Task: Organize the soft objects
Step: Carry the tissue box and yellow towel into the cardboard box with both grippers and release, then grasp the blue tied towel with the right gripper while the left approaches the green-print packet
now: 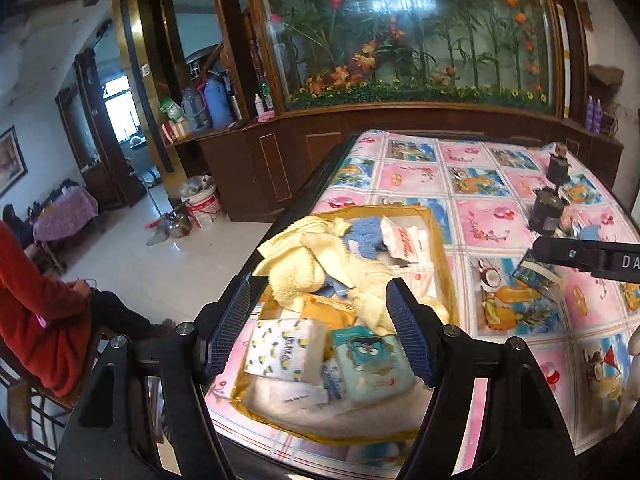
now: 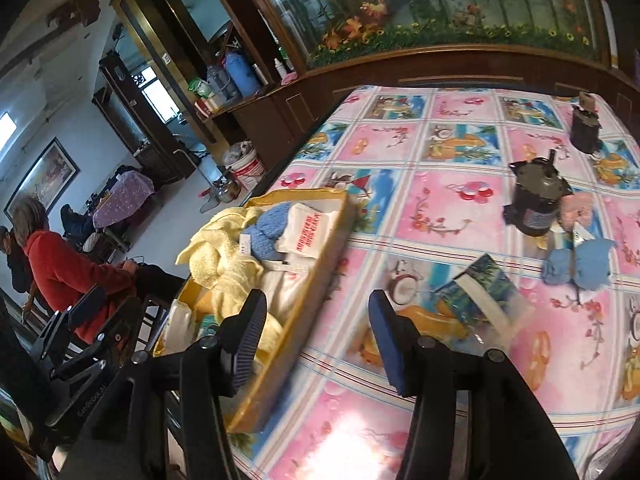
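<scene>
A shallow yellow tray (image 1: 440,236) (image 2: 340,216) sits at the table's left edge, filled with yellow towels (image 1: 304,260) (image 2: 224,264), a blue cloth (image 1: 366,232) (image 2: 266,232), white packets (image 1: 404,240) (image 2: 308,232) and tissue packs (image 1: 280,348). My left gripper (image 1: 320,320) is open and empty above the tray's near half. My right gripper (image 2: 316,336) is open and empty over the tray's right rim. A blue-green tissue pack (image 2: 476,292) (image 1: 536,276), a blue soft item (image 2: 580,264) and a pink one (image 2: 576,208) lie on the cloth to the right.
The table wears a pink and blue patterned cloth (image 2: 440,200). Two dark motor-like objects (image 2: 536,204) (image 2: 586,128) stand at the right. A wooden cabinet with a flower display (image 1: 400,40) is behind. A person in red (image 2: 60,268) sits left of the table.
</scene>
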Demonstrator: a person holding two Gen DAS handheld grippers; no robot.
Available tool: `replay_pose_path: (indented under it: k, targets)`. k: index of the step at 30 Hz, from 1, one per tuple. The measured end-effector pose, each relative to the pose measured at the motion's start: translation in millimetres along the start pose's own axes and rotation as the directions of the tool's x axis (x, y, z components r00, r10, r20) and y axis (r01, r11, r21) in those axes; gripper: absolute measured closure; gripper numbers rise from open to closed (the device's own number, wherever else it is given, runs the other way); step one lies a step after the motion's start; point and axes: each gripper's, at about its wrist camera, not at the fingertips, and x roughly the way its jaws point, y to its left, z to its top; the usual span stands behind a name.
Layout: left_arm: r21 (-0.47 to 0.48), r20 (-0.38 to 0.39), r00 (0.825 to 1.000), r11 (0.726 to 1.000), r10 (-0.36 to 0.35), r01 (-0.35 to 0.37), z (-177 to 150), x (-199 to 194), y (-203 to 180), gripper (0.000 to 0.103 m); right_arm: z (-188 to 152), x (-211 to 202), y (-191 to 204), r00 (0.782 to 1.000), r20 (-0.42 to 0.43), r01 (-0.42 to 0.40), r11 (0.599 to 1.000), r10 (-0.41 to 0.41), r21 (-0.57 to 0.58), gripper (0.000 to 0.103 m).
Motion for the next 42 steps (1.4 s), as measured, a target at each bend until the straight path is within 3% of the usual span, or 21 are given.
replay_pose_path:
  k: [21, 28, 30, 32, 35, 39, 42]
  targets:
    - [0.161, -0.083, 0.992, 0.981, -0.096, 0.108, 3, -3, -93, 0.032, -31, -79, -150, 0.983, 0.067, 0.151, 0.962, -0.170, 0.227, 0.049]
    - [0.126, -0.169, 0.954, 0.955, -0.247, 0.270, 0, 0, -112, 0.032, -18, -118, -218, 0.942, 0.080, 0.283, 0.898, -0.326, 0.338, 0.049]
    - [0.101, -0.200, 0.934, 0.942, -0.296, 0.320, -4, 3, -120, 0.032, -11, -117, -226, 0.928, 0.057, 0.332, 0.885, -0.369, 0.327, 0.049]
    - [0.085, -0.237, 0.913, 0.929, -0.333, 0.361, -9, 6, -127, 0.032, -1, -106, -229, 0.932, 0.022, 0.339, 0.888, -0.363, 0.310, 0.049]
    - [0.069, -0.270, 0.890, 0.915, -0.367, 0.398, -14, 9, -131, 0.032, 13, -80, -230, 0.956, -0.014, 0.282, 0.900, -0.294, 0.332, 0.049]
    - [0.051, -0.256, 0.888, 0.912, -0.381, 0.407, -18, 6, -122, 0.032, 35, -42, -206, 0.977, -0.016, 0.209, 0.939, -0.213, 0.274, 0.049]
    - [0.029, -0.258, 0.884, 0.911, -0.391, 0.411, -18, 8, -114, 0.032, 44, -11, -191, 0.974, -0.053, 0.225, 0.949, -0.218, 0.219, 0.049]
